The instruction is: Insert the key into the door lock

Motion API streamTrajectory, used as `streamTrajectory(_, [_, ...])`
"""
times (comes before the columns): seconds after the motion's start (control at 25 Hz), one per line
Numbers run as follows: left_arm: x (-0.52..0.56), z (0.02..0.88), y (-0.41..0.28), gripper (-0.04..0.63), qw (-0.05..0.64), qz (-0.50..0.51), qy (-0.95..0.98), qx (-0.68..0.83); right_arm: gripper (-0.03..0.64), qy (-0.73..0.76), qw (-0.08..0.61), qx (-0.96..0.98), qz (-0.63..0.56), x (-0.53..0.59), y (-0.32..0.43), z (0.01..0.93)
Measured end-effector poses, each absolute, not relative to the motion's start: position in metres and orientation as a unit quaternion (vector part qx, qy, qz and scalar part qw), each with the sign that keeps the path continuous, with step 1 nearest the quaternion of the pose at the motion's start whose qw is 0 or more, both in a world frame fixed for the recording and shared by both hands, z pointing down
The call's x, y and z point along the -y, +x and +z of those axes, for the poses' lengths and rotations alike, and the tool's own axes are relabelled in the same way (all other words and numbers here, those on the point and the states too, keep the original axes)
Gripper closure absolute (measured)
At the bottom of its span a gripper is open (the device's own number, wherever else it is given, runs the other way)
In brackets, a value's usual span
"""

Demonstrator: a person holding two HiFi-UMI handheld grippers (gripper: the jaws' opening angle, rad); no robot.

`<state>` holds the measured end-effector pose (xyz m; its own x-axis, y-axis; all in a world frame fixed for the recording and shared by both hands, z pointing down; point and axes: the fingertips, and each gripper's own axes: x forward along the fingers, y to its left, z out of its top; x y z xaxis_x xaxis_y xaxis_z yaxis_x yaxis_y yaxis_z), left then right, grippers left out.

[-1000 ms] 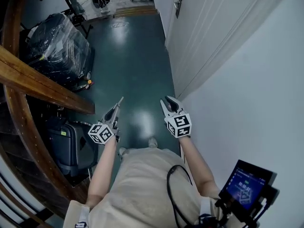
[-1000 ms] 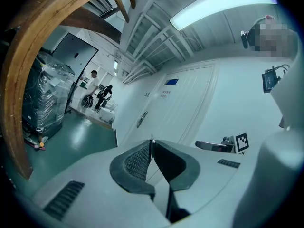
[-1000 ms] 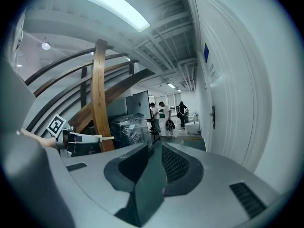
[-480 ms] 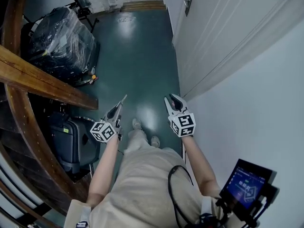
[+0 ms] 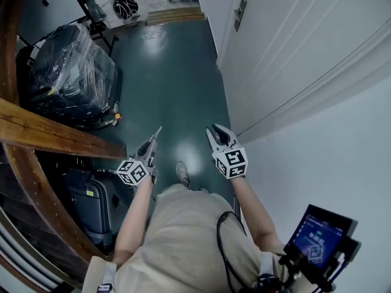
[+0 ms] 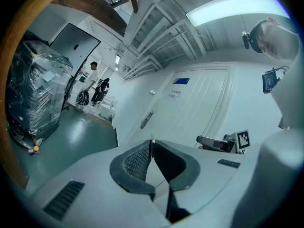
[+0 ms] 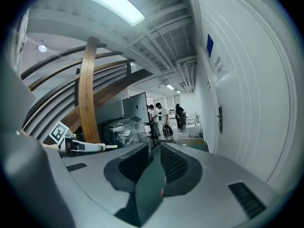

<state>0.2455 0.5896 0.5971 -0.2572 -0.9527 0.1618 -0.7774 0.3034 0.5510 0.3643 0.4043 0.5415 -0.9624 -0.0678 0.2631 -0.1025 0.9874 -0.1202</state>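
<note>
A thin metal key sticks out past the tips of my left gripper, which is shut on it. The blade shows edge-on between the pads, and its tip is also visible in the right gripper view. My right gripper is level with the left one, open and empty. Both point down the corridor. The door lock, a grey plate with a handle, sits on the white door far ahead on the right. It also appears in both gripper views.
The floor is dark green. A plastic-wrapped dark bundle and a suitcase stand on the left under a curved wooden stair beam. People stand at the far end. A small screen hangs at my right hip.
I have walked forward along the corridor, so the white door and wrapped bundle have come closer. Both grippers keep the same pose, with the key still held in the left one.
</note>
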Motion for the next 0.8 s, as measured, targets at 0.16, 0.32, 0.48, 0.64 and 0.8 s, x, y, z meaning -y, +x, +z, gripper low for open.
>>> streamTrajectory(0.16, [-0.571, 0.599, 0.206, 0.56, 0.237, -0.174, 0.573, 0.764, 0.538, 0.053, 0.124, 0.989, 0.065, -0.389, 0.327, 0.54])
streamTrajectory(0.32, [-0.562, 0.598, 0.175, 0.561, 0.238, -0.175, 0.581, 0.758, 0.538, 0.065, 0.128, 0.988, 0.064, -0.38, 0.3, 0.541])
streamTrajectory(0.48, [-0.554, 0.6, 0.152, 0.561, 0.236, -0.181, 0.601, 0.742, 0.538, 0.079, 0.132, 0.986, 0.063, -0.373, 0.279, 0.546])
streamTrajectory(0.64, [-0.545, 0.602, 0.132, 0.561, 0.233, -0.185, 0.616, 0.73, 0.538, 0.089, 0.13, 0.985, 0.063, -0.369, 0.262, 0.549])
streamTrajectory(0.8, [-0.537, 0.598, 0.123, 0.561, 0.227, -0.191, 0.626, 0.721, 0.538, 0.096, 0.132, 0.985, 0.063, -0.367, 0.252, 0.549])
